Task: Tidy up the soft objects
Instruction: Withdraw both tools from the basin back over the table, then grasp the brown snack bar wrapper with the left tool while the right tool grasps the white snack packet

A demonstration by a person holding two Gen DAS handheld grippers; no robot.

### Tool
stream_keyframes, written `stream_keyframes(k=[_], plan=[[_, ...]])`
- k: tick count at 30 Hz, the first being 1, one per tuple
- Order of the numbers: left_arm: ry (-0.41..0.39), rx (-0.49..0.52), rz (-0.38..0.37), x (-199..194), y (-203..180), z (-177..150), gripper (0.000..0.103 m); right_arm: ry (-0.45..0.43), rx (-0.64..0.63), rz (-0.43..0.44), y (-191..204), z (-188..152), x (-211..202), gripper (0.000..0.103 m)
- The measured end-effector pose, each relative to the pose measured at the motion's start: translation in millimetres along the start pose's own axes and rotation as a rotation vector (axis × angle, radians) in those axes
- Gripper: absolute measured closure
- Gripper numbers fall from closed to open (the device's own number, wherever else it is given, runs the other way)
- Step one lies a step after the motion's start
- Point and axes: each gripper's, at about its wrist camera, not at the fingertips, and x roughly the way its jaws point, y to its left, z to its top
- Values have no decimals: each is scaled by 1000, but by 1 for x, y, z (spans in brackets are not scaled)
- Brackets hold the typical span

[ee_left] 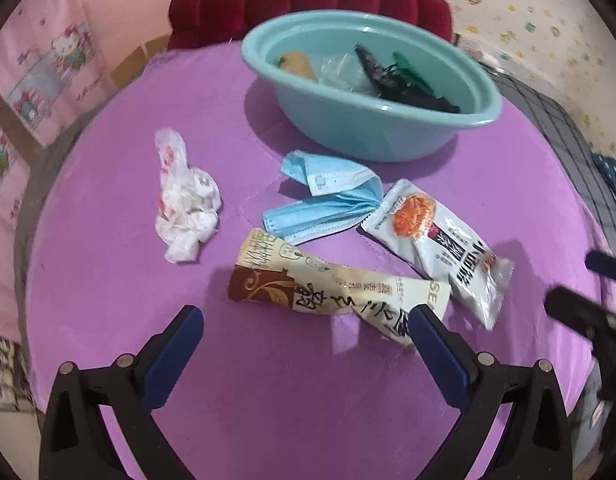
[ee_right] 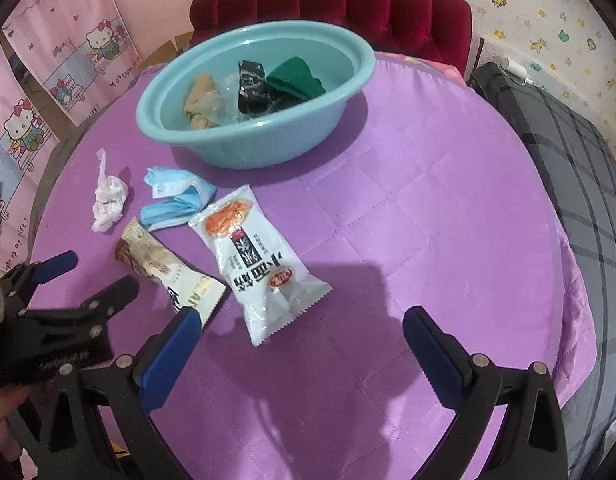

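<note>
Four soft things lie loose on the purple quilted cloth (ee_right: 428, 220), all on the near side of the teal basin (ee_right: 244, 148), which reads as the collecting place: a white snack packet (ee_right: 260, 264) with an orange picture, a cream-and-brown wrapper (ee_left: 328, 284) touching it, a folded blue face mask (ee_left: 328, 196) just beside the basin's near wall, and a crumpled white plastic bag (ee_left: 184, 200) a little apart from the mask, farthest from the packet. Inside the basin sit what look like four pieces already gathered, namely a tan bundle (ee_right: 202, 100), a clear plastic scrap (ee_right: 226, 106), a black patterned piece (ee_right: 252, 88) and a green cloth (ee_right: 296, 82), so the sorting is judged roughly half done. The left gripper (ee_left: 306, 326) hangs with its blue pads spread wide and nothing between them, its far pad near the wrapper's end, probably lined up to take that piece. The right gripper (ee_right: 298, 330) is likewise spread and empty, hovering low just short of the snack packet. Behind the basin stands one red velvet chair (ee_right: 332, 4).
</note>
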Motion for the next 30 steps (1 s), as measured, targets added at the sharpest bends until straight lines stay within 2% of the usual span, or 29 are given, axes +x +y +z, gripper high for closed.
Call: stream_keyframes(k=[6, 15, 16, 17, 21, 22, 23, 26, 30], plan=[[25, -94, 11, 27, -6, 13, 0, 12, -5, -18, -13, -3, 6, 0], [57, -166, 102, 59, -6, 35, 1, 8, -23, -26, -21, -3, 7, 0], [58, -177, 103, 61, -5, 36, 6, 10, -24, -24, -21, -3, 7, 0], [58, -179, 105, 62, -4, 37, 20, 10, -29, -23, -21, -3, 8, 0], [54, -156, 81, 63, 2, 39, 49, 5, -41, -16, -16, -1, 7, 0], [48, -145, 76, 61, 4, 39, 67, 3, -41, -10, -14, 0, 7, 0], [39, -136, 72, 58, 4, 38, 79, 2, -42, -8, -12, 0, 7, 0], [28, -131, 16, 51, 12, 38, 93, 1, -48, 5, -5, 2, 7, 0], [33, -109, -27, 46, 20, 38, 100, -4, -55, 22, 4, 3, 7, 0]])
